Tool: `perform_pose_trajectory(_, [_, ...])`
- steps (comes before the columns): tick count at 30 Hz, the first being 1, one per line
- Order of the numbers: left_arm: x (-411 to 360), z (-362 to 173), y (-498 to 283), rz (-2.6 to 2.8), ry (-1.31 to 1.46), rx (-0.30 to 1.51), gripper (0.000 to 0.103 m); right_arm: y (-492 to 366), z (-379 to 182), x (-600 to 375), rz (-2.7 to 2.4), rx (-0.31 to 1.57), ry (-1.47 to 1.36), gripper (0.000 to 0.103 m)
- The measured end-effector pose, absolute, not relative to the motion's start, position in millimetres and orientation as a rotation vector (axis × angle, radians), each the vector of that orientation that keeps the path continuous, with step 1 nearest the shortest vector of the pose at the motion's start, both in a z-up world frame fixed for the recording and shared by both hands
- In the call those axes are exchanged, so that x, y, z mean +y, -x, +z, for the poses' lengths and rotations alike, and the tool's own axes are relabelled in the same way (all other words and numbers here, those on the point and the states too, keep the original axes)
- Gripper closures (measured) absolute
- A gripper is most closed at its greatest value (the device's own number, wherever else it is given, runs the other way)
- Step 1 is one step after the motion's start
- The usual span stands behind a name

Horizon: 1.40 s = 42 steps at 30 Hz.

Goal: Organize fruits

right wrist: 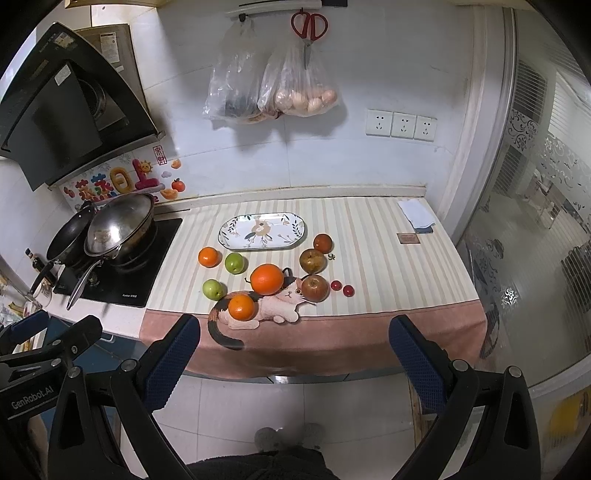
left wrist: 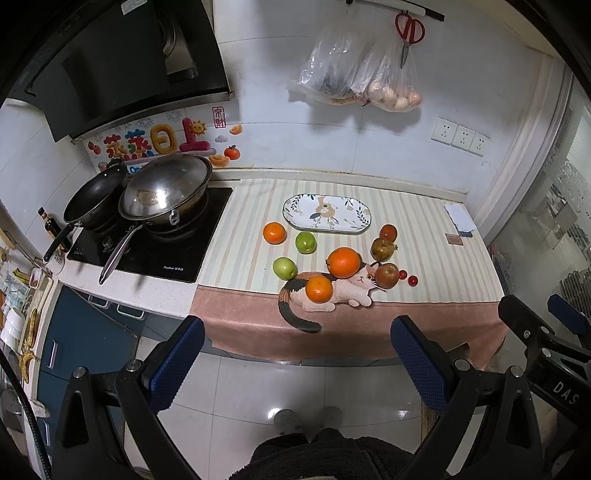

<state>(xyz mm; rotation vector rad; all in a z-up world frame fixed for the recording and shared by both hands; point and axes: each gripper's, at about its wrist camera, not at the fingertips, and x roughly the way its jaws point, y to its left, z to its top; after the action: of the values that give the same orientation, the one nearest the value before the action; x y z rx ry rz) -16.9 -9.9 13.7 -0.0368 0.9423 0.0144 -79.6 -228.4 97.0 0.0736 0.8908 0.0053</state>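
An empty oval floral plate (left wrist: 327, 213) (right wrist: 262, 230) lies at the back of the striped counter mat. In front of it lie loose fruits: a large orange (left wrist: 344, 262) (right wrist: 266, 279), two smaller oranges (left wrist: 319, 290) (left wrist: 274, 233), two green apples (left wrist: 284, 268) (left wrist: 306, 242), two reddish apples (left wrist: 387, 275) (left wrist: 382, 249), a dark orange fruit (left wrist: 388, 232) and two cherry tomatoes (left wrist: 407, 277). My left gripper (left wrist: 297, 332) and my right gripper (right wrist: 294, 330) are both open and empty, held over the floor in front of the counter edge.
A stove (left wrist: 155, 240) with two pans (left wrist: 166, 188) stands left of the mat. Plastic bags (left wrist: 354, 74) and red scissors (left wrist: 409, 29) hang on the wall. A folded cloth (left wrist: 460, 218) lies at the right back. A glass partition (right wrist: 535, 240) bounds the right.
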Motion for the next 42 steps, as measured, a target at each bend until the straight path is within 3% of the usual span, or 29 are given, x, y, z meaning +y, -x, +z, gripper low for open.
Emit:
perform_pose_trajectory(10, [-3.4, 6.9, -2.7, 0.01, 0.044, 0.953, 0.0, 69.8, 90.2, -230.1, -0.002, 0.892, -0.121, 0.0])
perform_pose_trajectory(19, [-1.0, -28.4, -82.6, 0.013, -0.011, 0.94, 0.0, 12.3, 35.7, -249.7, -0.048, 0.963, -0.261, 0.0])
perform_pose_trajectory(25, [-27.7, -89.4, -162.2, -0.032, -0.094, 1.083, 0.001, -53.6, -27.3, -276.9, -0.073, 1.069, -0.31, 0.0])
perform_pose_trajectory(33, [-101.4, -211.9, -264.9, -0.16, -0.319, 1.309, 0.002, -156.3, -146.4, -325.3, -0.048, 1.274, -0.419, 0.0])
perform_pose_trajectory(42, [-130.7, -314.6, -333.0, -0.256, -0.19, 1.609, 0.006, -214.3, -241.7, -337.2, -0.032, 1.448, -0.486, 0.0])
